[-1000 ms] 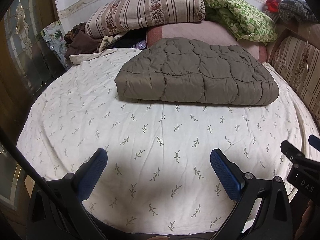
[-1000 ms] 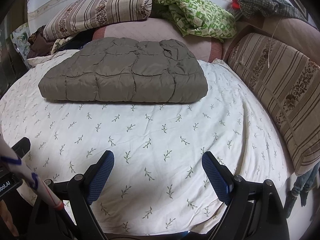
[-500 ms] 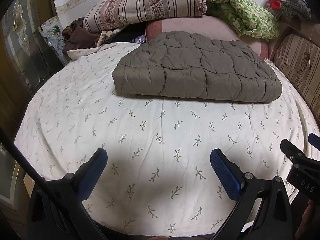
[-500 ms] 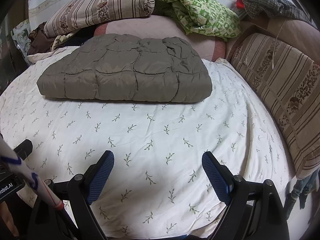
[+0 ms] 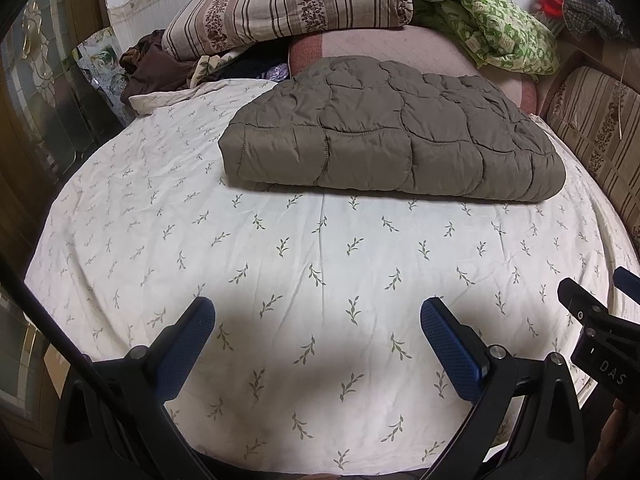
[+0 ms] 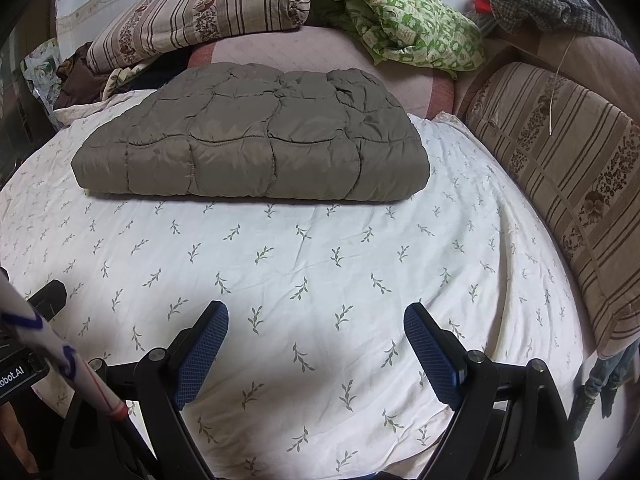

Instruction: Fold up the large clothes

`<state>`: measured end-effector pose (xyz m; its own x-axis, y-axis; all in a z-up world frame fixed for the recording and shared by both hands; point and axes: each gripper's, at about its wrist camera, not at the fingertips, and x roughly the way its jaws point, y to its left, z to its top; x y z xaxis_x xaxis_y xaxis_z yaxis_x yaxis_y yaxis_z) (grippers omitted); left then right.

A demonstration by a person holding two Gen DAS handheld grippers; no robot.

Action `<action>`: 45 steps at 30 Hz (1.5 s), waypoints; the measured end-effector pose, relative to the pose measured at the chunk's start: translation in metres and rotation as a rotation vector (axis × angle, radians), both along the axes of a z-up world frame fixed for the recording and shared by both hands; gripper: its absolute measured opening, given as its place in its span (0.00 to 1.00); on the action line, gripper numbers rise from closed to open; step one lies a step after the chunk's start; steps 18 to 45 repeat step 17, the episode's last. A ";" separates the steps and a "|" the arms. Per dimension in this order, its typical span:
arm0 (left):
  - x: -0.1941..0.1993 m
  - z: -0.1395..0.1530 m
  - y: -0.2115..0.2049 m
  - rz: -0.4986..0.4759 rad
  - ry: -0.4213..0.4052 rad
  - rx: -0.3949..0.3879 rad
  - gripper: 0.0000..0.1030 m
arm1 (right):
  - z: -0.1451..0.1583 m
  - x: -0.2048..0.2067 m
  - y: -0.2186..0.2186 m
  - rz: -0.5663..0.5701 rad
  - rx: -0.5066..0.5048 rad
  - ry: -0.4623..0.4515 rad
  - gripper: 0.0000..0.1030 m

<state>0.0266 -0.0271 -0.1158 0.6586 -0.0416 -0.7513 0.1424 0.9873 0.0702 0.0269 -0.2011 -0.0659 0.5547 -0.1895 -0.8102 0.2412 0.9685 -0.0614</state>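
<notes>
The left gripper (image 5: 316, 322) is seen at the bottom of the left wrist view with its blue-padded fingers (image 5: 186, 344) spread wide and nothing held between them. The right gripper (image 6: 316, 324) is shown the same way at the bottom of the right wrist view, jaws wide apart and empty. At the lower right edge of the left wrist view the other gripper's black body is caught, and the letters "DAS" (image 5: 612, 372) can be read on it. At the lower left edge of the right wrist view a black label reading "obot.AI" (image 6: 12, 376) is visible, its start cut off, beside a white rod with blue and red marks (image 6: 60, 356). Both grippers are held over a white bed sheet with a green sprig print (image 5: 320, 264), well apart from the folded brown quilted garment (image 5: 392, 144), which is laid flat in the upper middle of both frames. Behind it, a striped floral pillow (image 5: 296, 4) is seen at the upper left, a green patterned cloth (image 5: 492, 28) at the upper right, and a striped cushion (image 6: 568, 184) along the right side.
</notes>
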 end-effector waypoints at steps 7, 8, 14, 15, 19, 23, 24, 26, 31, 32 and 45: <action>0.017 0.008 0.003 -0.016 0.009 -0.039 0.99 | 0.007 0.009 0.003 0.022 -0.012 -0.020 0.90; 0.020 0.010 0.004 -0.018 0.010 -0.049 0.99 | 0.009 0.011 0.003 0.022 -0.010 -0.024 0.90; 0.031 0.018 0.006 -0.012 -0.019 -0.056 0.99 | 0.016 0.024 0.000 0.027 -0.005 -0.042 0.90; 0.033 0.017 0.007 -0.012 -0.017 -0.055 0.99 | 0.015 0.026 0.001 0.027 -0.001 -0.039 0.90; 0.035 0.015 0.007 -0.005 -0.016 -0.047 0.99 | 0.011 0.029 0.000 0.029 0.009 -0.031 0.90; 0.035 0.015 0.007 -0.005 -0.016 -0.047 0.99 | 0.011 0.029 0.000 0.029 0.009 -0.031 0.90; 0.035 0.015 0.007 -0.005 -0.016 -0.047 0.99 | 0.011 0.029 0.000 0.029 0.009 -0.031 0.90; 0.035 0.015 0.007 -0.005 -0.016 -0.047 0.99 | 0.011 0.029 0.000 0.029 0.009 -0.031 0.90; 0.035 0.015 0.007 -0.005 -0.016 -0.047 0.99 | 0.011 0.029 0.000 0.029 0.009 -0.031 0.90; 0.035 0.015 0.007 -0.005 -0.016 -0.047 0.99 | 0.011 0.029 0.000 0.029 0.009 -0.031 0.90; 0.035 0.015 0.007 -0.005 -0.016 -0.047 0.99 | 0.011 0.029 0.000 0.029 0.009 -0.031 0.90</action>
